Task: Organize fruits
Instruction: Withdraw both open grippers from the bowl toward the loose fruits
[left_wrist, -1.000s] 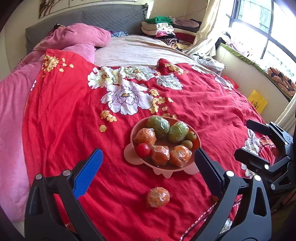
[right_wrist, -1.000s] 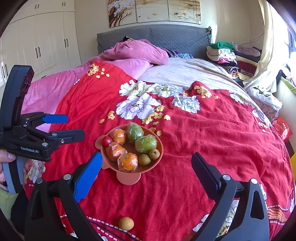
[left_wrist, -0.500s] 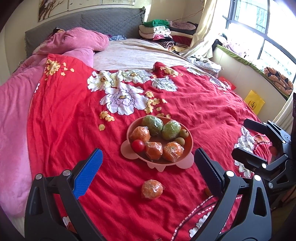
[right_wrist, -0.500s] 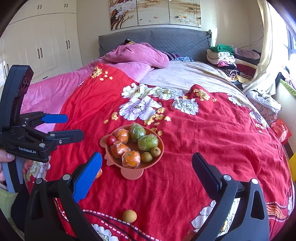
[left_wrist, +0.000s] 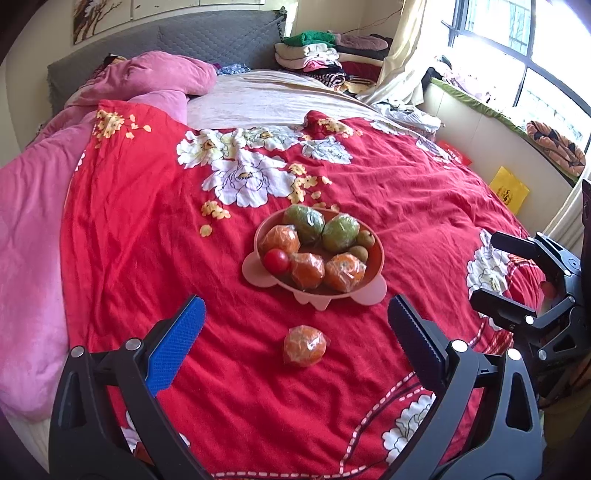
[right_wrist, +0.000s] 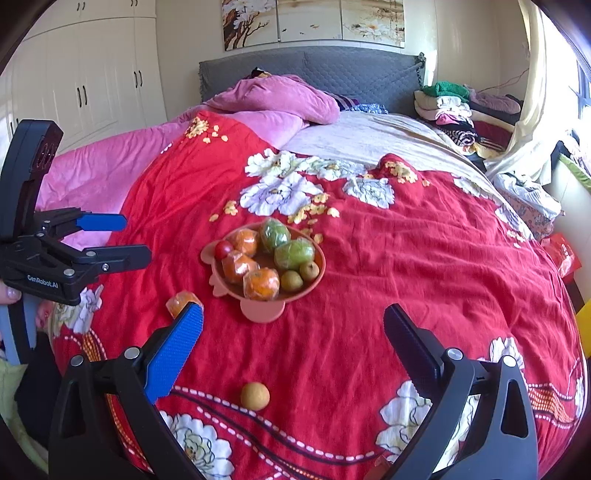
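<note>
so there's a pink fruit bowl (left_wrist: 375, 266) sitting on a red floral bedspread (left_wrist: 147, 229), about mid-bed. in it: three wrapped oranges (left_wrist: 343, 271), two wrapped green fruits (left_wrist: 340, 232), a red tomato (left_wrist: 276, 260) on the left side and two small brownish-green fruits (left_wrist: 364, 240) on the right.

two pieces are outside the bowl. a wrapped orange (left_wrist: 304, 345) lies on the spread just near of the bowl, and in the left wrist view it sits between the spread-apart fingers of the left gripper (left_wrist: 293, 323), touching neither. a small yellow-brown round fruit (right_wrist: 255, 396) lies nearer still, close to the bed's near edge, between the fingers of the right gripper (right_wrist: 293, 326), which is wide open too and holding nothing.

each gripper shows up at the edge of the other's view, hovering above the near part of the bed. pink blanket (right_wrist: 110, 166) on the far left, folded clothes (right_wrist: 461, 110) stacked far right.
</note>
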